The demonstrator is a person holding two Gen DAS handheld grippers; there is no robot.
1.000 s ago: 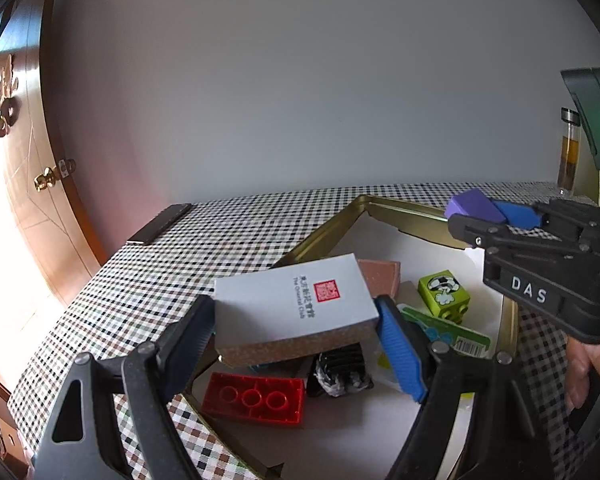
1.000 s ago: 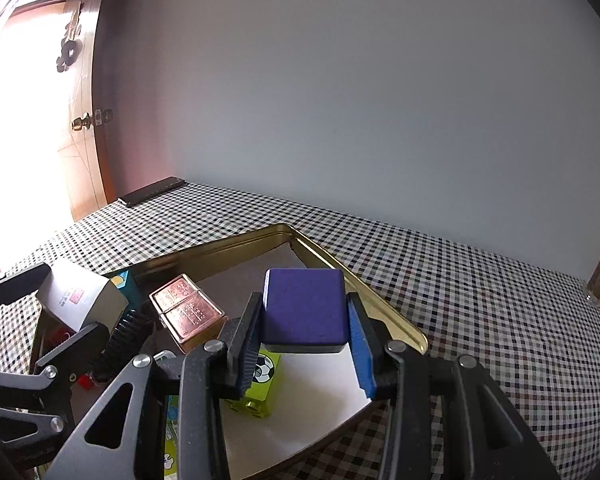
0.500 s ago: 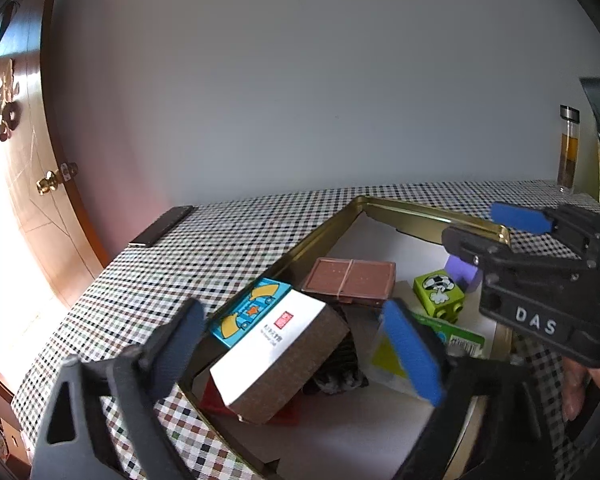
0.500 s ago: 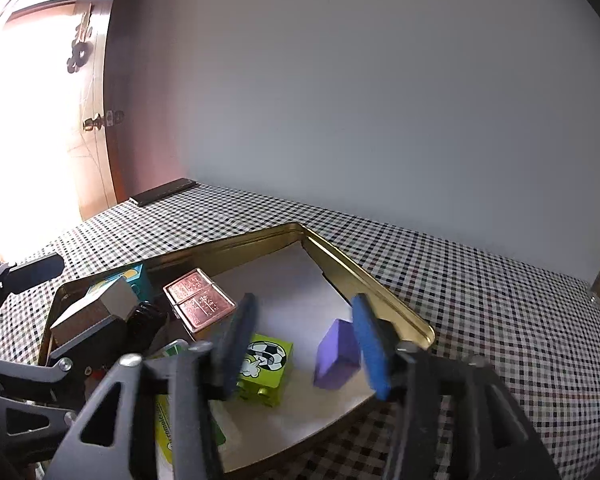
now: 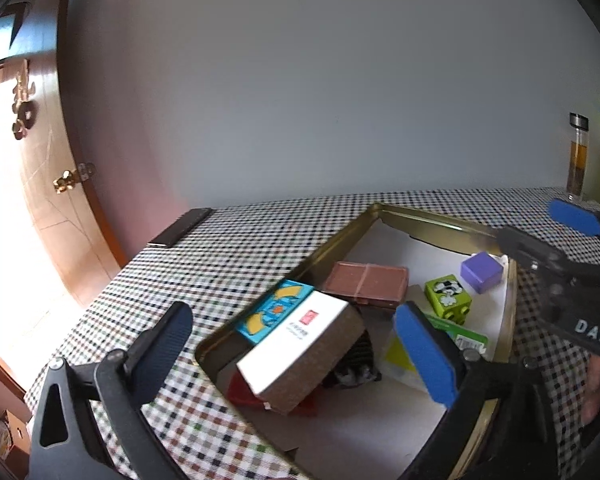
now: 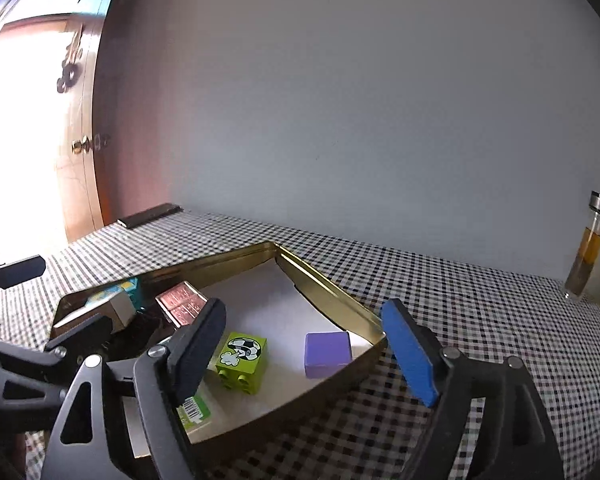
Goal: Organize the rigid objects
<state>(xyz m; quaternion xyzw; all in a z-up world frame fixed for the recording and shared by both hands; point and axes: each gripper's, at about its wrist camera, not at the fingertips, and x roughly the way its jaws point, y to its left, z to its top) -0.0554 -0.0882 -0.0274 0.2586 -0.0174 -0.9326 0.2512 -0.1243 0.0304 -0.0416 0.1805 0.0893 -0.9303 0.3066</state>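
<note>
Toppling risk: white rectangular cardboard box point(image 5: 300, 356) leans tilted on red brick point(image 5: 244, 394) at shallow gold metal tray point(image 5: 508, 320) near corner, while left gripper point(image 5: 296, 352) stands fully spread, right gripper point(image 6: 304, 356) opening, both empty.

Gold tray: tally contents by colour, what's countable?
In the gold tray:
purple block: 1
green brick: 1
brown case: 1
blue box: 1
white box: 1
red brick: 1
Total: 6, plus partly hidden flat items.
</note>
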